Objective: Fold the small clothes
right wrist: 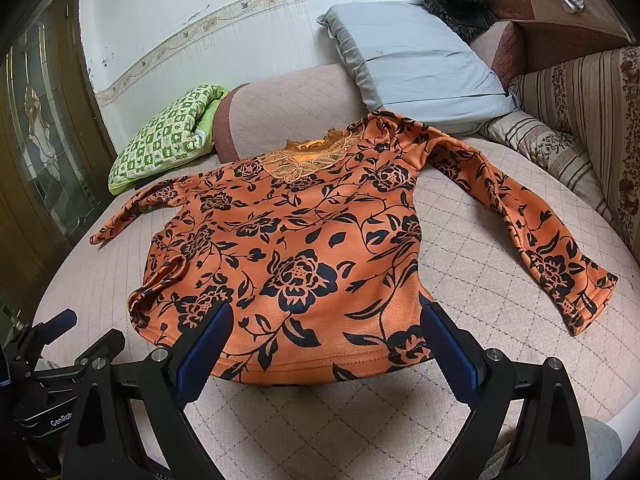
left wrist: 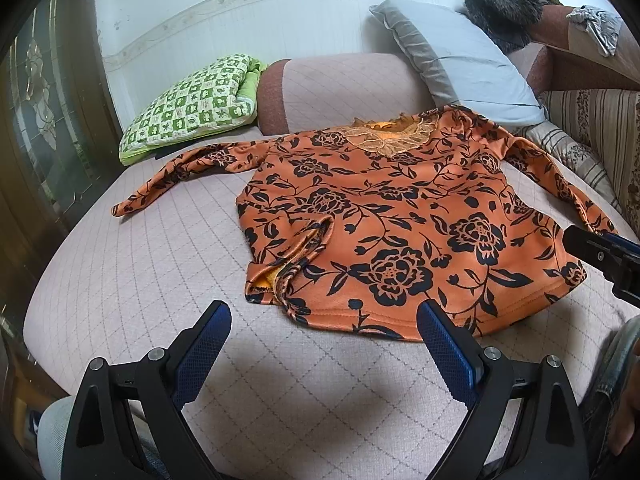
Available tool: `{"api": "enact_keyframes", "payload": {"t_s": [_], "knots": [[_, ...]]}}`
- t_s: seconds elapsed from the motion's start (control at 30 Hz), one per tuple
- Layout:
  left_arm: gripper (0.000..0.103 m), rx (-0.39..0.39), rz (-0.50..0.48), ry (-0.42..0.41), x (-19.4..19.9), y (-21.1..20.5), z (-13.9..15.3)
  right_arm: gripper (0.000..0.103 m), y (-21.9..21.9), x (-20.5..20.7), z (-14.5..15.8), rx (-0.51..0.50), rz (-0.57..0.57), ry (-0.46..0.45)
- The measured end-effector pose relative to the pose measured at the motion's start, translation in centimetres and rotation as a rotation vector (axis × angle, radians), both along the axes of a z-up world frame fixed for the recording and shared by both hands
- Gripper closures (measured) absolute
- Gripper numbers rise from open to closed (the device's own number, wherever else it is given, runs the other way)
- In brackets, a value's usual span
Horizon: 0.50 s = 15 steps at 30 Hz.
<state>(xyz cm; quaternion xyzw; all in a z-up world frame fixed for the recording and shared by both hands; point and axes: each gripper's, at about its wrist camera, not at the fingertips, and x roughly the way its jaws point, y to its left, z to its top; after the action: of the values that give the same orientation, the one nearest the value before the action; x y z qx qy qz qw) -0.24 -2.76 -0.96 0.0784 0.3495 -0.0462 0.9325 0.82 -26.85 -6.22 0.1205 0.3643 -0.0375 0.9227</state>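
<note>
Hovering low over the pink quilted bed cover (left wrist: pixel 132 280), the left gripper (left wrist: pixel 324 332) has its two blue-padded black fingers spread wide, nothing between them. Orange long-sleeved top with black rose print (left wrist: pixel 384 232) lies flat, front up, just ahead of the fingertips; right finger tip overlaps the hem in this view, contact unclear. Left finger sits over bare cover, apart from the cloth. Near-left hem corner is curled up, yellow lining showing. One sleeve stretches left toward a green-and-white checked folded blanket (left wrist: pixel 192 108). Lace collar points away, toward a pale grey pillow (left wrist: pixel 460 64). Right gripper (left wrist: pixel 600 256) pokes in at the right edge, beside the far hem corner; its opening can't be judged from here. Dark furry item (left wrist: pixel 500 4) sits behind the pillow.

Right wrist view: right gripper (right wrist: pixel 326 332) hangs low at the hem, fingers wide apart, holding nothing. Both tips overlap the top (right wrist: pixel 304 240) at its bottom edge, the hem lying across the gap between them; touching or not, can't tell. Right sleeve runs out over the cover (right wrist: pixel 500 240), cuff well clear of the fingers. Left gripper (right wrist: pixel 60 344) shows at lower left, beside the curled hem corner. Checked blanket (right wrist: pixel 168 132) and pillow (right wrist: pixel 408 56) lie beyond the collar. Striped floral cushion (right wrist: pixel 580 112) stands at right.
</note>
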Motion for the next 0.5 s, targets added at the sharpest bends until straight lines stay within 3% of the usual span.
{"api": "enact_keyframes", "payload": {"t_s": [0.5], "knots": [[0.008,0.000,0.000,0.004,0.00,0.08,0.15,0.008,-0.12,0.16,-0.07,-0.009,-0.010,0.020]]}}
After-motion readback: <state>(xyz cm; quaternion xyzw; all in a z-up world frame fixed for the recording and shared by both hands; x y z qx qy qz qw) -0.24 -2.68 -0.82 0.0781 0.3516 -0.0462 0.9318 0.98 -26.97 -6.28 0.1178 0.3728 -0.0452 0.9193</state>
